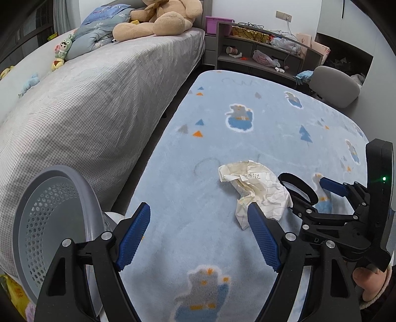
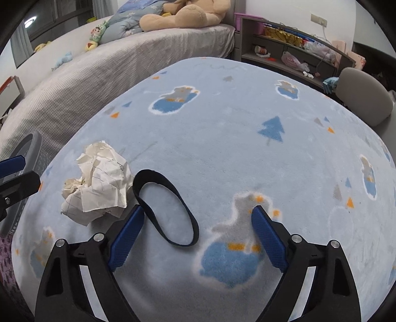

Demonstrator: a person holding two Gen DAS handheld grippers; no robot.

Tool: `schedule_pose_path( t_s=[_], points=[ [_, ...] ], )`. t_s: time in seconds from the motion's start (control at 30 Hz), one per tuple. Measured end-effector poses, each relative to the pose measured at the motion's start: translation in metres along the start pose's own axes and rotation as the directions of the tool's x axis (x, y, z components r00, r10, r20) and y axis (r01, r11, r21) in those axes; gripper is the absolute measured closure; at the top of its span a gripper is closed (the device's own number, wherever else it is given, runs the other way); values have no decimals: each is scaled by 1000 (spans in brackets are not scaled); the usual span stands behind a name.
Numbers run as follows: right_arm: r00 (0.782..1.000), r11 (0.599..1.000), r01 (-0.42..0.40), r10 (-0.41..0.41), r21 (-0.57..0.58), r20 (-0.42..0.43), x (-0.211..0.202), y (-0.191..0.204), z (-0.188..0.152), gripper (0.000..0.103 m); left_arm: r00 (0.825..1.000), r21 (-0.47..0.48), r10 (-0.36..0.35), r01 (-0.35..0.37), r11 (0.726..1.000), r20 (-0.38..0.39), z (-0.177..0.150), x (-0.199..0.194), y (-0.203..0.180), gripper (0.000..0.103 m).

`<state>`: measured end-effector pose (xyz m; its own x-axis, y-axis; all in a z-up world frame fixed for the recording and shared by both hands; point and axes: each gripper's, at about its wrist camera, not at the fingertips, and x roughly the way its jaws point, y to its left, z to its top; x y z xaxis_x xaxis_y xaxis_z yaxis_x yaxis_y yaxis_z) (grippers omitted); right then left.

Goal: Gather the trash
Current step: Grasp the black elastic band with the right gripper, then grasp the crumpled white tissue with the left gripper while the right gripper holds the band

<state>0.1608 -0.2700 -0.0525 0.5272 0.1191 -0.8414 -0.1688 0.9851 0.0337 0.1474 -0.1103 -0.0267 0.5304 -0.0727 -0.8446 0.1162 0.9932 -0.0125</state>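
Left gripper point(image 1: 199, 234) low over rug point(image 1: 222, 138), jaws spread, nothing between them. Bin point(image 1: 49, 215) tilted on side at its left, against bed point(image 1: 86, 111). Right gripper point(image 2: 195, 232) also low over rug, jaws wide apart, gripping nothing; black band point(image 2: 190, 223) loop lies between them on rug, left pad touching or just beside it, cannot tell which. Crumpled paper point(image 2: 99, 183) just left of band, on rug, ahead of left gripper's right finger. Farther: teddy point(image 1: 160, 19) on bed, shelf point(image 1: 267, 49), chair point(image 1: 334, 86).

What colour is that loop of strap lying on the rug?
Black: the flat black strap loop beside the crumpled paper shows best in the right wrist view.
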Motion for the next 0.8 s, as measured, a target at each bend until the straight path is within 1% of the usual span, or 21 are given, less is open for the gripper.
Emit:
schedule_pose_path(
  t_s=[0.1, 0.17, 0.2, 0.27, 0.3, 0.33, 0.37, 0.47, 0.63, 0.8],
  points=[
    [1000, 1000, -5, 5, -25, 9, -1, 7, 1, 34, 1000, -4, -5, 5, 1000, -3, 0, 0, -1, 26],
    [1000, 999, -19, 19, -38, 17, -2, 11, 1, 48, 1000, -1, -6, 6, 1000, -5, 0, 1, -3, 26],
    [999, 999, -28, 29, -41, 20, -3, 12, 0, 52, 1000, 1, -7, 7, 1000, -7, -1, 1, -5, 26],
    [998, 998, -52, 53, -34, 23, -5, 12, -1, 66, 1000, 5, -11, 11, 1000, -8, -1, 0, -7, 26],
    [998, 998, -63, 63, -26, 23, -6, 11, -1, 71, 1000, 7, -13, 13, 1000, -9, -1, 1, -9, 26],
    [997, 997, -73, 73, -16, 23, -6, 10, -1, 78, 1000, 9, -15, 15, 1000, -10, -1, 1, -10, 26],
    [996, 996, -84, 84, -4, 22, -7, 7, -1, 82, 1000, 10, -17, 17, 1000, -11, -1, 1, -12, 26],
    [993, 993, -113, 112, 45, 27, -10, -1, -2, 86, 999, 7, -29, 29, 1000, -14, 1, 0, -15, 26],
    [992, 985, -115, 108, 125, 60, -24, -19, -6, 86, 999, 23, -40, 40, 999, -4, 7, 0, -25, 26],
    [992, 976, -111, 96, 190, 84, -35, -35, -12, 86, 994, 33, -104, 106, 994, -38, 22, 6, -40, 26]
  ],
)
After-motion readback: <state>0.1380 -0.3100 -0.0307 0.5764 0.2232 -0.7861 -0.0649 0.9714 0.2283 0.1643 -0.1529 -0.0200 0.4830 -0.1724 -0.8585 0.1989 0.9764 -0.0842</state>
